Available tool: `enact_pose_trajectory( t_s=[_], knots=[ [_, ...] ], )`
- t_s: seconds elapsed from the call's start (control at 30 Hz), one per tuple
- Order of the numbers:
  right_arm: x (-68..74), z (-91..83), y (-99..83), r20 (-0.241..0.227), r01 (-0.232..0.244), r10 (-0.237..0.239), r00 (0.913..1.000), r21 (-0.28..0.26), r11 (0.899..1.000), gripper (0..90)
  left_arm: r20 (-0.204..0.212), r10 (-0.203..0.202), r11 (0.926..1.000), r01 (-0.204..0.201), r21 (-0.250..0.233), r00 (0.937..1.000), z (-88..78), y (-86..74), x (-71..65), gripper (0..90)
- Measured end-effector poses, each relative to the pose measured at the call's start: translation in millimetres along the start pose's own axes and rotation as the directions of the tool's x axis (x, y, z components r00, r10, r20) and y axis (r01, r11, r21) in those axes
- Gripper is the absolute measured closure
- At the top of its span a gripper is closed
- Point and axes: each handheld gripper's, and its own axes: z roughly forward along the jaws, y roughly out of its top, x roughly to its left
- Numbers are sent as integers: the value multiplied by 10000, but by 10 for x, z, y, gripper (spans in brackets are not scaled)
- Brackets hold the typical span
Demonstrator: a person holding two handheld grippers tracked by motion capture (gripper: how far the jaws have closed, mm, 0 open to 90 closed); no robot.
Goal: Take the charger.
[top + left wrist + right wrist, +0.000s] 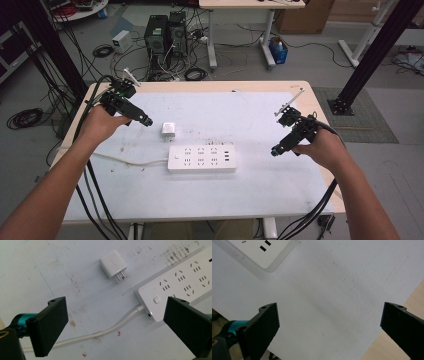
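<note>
A white power strip (201, 159) lies flat in the middle of the table, and its white cable (131, 161) trails off to the left. A small white plug adapter (168, 130) lies loose just behind the strip's left end; in the left gripper view the adapter (113, 264) rests on its side with two metal prongs pointing toward the strip (180, 282). My left gripper (146, 121) hovers left of the adapter, open and empty (115, 325). My right gripper (276, 150) hangs open to the right of the strip, over bare mat (329, 330), with the strip's corner (265, 250) at its far left.
A white mat (250, 115) covers most of the wooden table (320, 112). Black cables hang from both grippers over the table's front and left edges. Computer towers (165, 35) and tangled cables sit on the floor beyond the far edge.
</note>
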Motion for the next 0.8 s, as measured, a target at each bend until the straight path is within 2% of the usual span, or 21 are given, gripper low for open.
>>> enact_pose_trajectory(
  t_s=[0.1,0.17,0.2,0.3,0.43,0.5,0.67,0.73,0.77,0.8],
  knots=[
    [-25,-13,-4,-54,-231,231,9997,-93,9997,14,39,-125,9999,125,-43,9999,15,24,-3,57],
    [-24,-2,-1,4,-205,205,9998,-67,9998,14,51,-185,9998,185,-40,9998,19,29,-14,57],
    [-13,1,-2,5,-252,252,9997,-73,9997,14,119,-382,9992,383,-63,9992,20,31,-28,57],
    [-10,1,-13,-90,-256,255,9996,-152,9996,14,168,-613,9980,616,-157,9980,17,49,-45,57],
    [-29,10,-27,-25,-263,263,9997,-129,9996,14,55,-472,9984,474,-323,9989,25,105,-72,57],
    [-35,6,-29,-12,-283,283,9996,-177,9994,14,51,-656,9976,657,-229,9978,50,138,-68,57],
    [-45,19,-18,-4,-262,262,9997,-128,9996,14,-158,-1519,9884,1518,-35,9883,150,214,-36,57],
    [-47,38,-6,44,-229,229,9997,-85,9997,14,-211,-1746,9844,1750,164,9844,212,246,-32,57],
    [-46,53,2,75,-208,208,9998,-58,9998,14,-211,-1746,9844,1750,164,9844,212,246,-32,57],
    [-44,74,10,88,-197,197,9998,-18,9998,14,-189,-2034,9785,2039,295,9789,277,280,-19,57]
  ],
)
